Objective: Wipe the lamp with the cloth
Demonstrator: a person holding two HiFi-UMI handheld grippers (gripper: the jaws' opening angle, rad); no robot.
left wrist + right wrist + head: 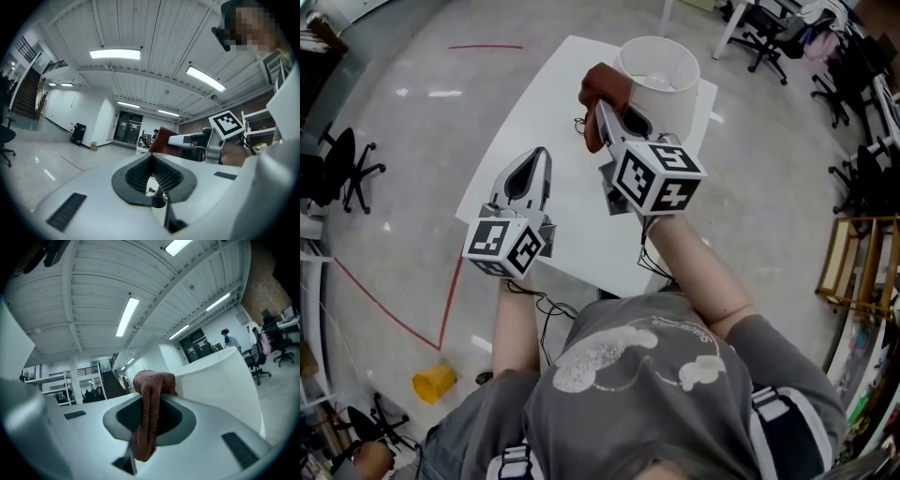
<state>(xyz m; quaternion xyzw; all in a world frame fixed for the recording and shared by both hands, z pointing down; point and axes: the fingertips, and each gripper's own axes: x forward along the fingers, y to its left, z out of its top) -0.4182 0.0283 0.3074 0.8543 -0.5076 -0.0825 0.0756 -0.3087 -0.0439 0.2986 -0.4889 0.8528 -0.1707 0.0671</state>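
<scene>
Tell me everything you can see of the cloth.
The cloth is a reddish-brown, coarse-woven rag, bunched up. The right gripper has its jaws shut on it: a wad bulges past the tips and a tail hangs back between them. It is held above the white table, beside the lamp shade; actual contact is unclear.

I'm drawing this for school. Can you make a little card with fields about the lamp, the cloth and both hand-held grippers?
lamp: white shade, standing on the white table
cloth: reddish-brown, right beside the shade's side, contact unclear
right hand-held gripper: shut on the cloth
left hand-held gripper: shut, empty, held over the table
</scene>
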